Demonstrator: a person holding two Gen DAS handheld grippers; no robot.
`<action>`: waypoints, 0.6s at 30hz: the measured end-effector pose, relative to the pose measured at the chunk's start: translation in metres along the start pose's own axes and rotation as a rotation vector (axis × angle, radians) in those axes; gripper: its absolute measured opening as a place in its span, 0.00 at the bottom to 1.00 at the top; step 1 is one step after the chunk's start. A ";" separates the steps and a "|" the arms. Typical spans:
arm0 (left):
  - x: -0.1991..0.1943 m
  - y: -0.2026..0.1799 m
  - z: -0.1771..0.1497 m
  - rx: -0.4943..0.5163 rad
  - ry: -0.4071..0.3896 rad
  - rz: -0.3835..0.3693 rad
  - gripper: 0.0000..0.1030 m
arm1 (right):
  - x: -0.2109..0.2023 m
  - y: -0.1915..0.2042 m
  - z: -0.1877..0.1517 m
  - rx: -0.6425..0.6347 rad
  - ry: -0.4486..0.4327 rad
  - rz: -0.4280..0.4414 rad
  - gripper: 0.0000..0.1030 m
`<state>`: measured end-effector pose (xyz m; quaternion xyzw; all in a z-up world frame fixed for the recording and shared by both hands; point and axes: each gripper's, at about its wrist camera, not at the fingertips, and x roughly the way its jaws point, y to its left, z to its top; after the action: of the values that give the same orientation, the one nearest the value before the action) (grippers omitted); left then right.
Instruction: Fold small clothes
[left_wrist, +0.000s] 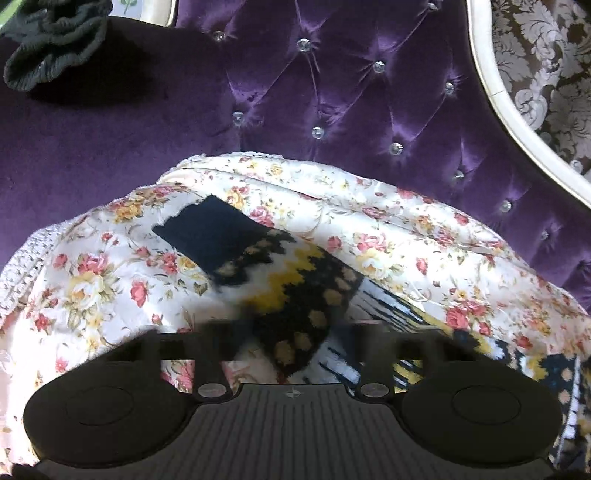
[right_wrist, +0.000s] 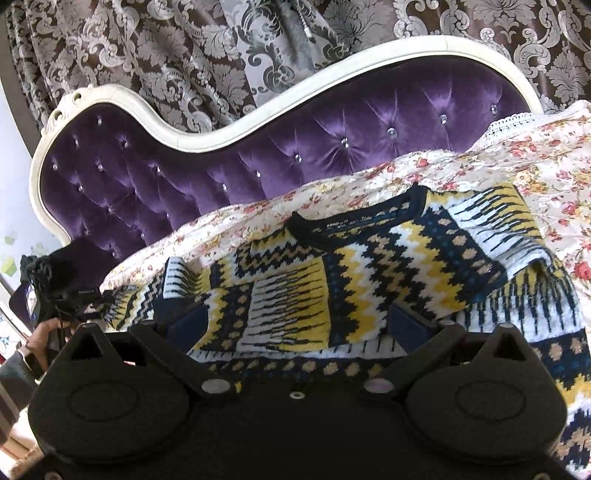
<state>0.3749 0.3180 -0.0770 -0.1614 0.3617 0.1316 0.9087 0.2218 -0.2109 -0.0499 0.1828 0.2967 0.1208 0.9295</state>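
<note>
A knitted sweater (right_wrist: 351, 280) in navy, yellow and white lies spread on a floral cloth (right_wrist: 546, 173) over the sofa seat, neckline toward the sofa back. One sleeve (left_wrist: 295, 291) with a navy cuff (left_wrist: 210, 229) runs across the cloth in the left wrist view. My left gripper (left_wrist: 291, 332) is blurred, and its jaws meet on that sleeve below the cuff. My right gripper (right_wrist: 295, 317) is open over the sweater's body. Its blue pads (right_wrist: 188, 321) stand wide apart with flat knit between them.
The purple tufted sofa back (left_wrist: 351, 85) with a white frame (right_wrist: 207, 136) rises just behind the cloth. A dark crumpled garment (left_wrist: 55, 40) lies on the seat at the far left. A person's hand (right_wrist: 40, 339) holds a black device at the sweater's left end. Patterned curtains (right_wrist: 166, 55) hang behind.
</note>
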 end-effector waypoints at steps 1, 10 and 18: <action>0.000 0.002 0.001 -0.019 0.006 -0.010 0.06 | 0.001 0.000 -0.001 -0.001 0.006 -0.001 1.00; -0.058 0.011 0.020 -0.114 -0.137 -0.032 0.06 | -0.001 -0.008 0.003 0.022 0.007 -0.042 1.00; -0.119 -0.013 0.039 -0.064 -0.196 -0.057 0.06 | -0.006 -0.017 0.007 0.054 0.005 -0.074 1.00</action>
<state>0.3201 0.3068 0.0356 -0.1870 0.2619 0.1323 0.9375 0.2235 -0.2301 -0.0483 0.1961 0.3088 0.0786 0.9274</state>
